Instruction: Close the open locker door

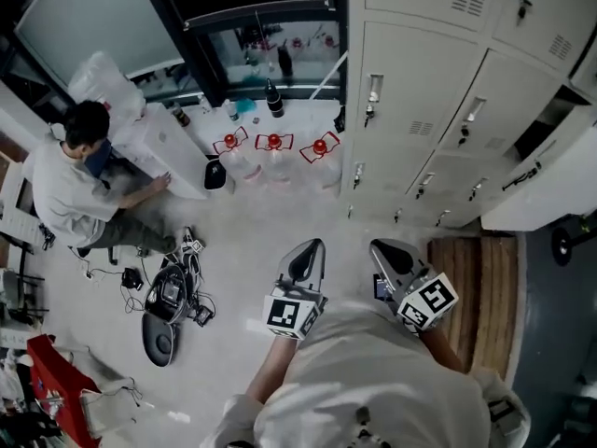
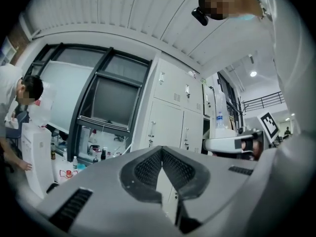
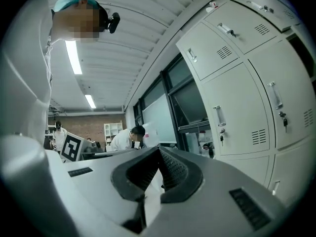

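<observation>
Locker bank (image 1: 420,82): pale grey and tall, filling the upper right of the head view, its doors flush except one. Open locker door (image 1: 546,189): swung out at the far right edge of the bank with a dark compartment behind it. Its long edge slants from lower left to upper right in the head view. It lies up and to the right of both claws, well apart from either. Slatted wooden mat (image 1: 480,278): on the floor between the right claw and the door, low and probably no hindrance. Person (image 1: 75,185): crouched far left, clear of the path. Three red-handled water jugs (image 1: 273,152): on the floor by the window. Right claw (image 1: 392,258): pressed together, empty, the nearer to the door. Left claw (image 1: 305,259): pressed together, empty, farther off.
</observation>
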{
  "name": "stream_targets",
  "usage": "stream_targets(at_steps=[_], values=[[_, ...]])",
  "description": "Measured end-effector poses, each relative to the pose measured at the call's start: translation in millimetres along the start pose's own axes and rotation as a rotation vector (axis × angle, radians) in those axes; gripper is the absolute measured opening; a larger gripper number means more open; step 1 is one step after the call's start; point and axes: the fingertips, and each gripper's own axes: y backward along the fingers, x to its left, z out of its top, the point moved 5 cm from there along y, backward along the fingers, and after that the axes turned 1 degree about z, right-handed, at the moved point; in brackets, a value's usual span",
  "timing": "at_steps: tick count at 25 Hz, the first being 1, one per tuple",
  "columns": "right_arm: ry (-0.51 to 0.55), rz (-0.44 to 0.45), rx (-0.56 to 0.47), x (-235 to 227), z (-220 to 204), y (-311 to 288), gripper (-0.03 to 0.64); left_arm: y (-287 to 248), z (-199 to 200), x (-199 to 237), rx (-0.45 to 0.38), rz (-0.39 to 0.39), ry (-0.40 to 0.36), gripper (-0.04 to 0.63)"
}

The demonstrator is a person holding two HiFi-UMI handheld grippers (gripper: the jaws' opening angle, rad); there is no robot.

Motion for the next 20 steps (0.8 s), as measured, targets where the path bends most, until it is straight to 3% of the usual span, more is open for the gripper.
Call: stream_targets(at_steps=[20], values=[[-0.016,-0.018,0.082,19.6,-23.9,-0.5,0.026,22.4,-17.5,0.7,0.025,-0.014,0.015,0.008]])
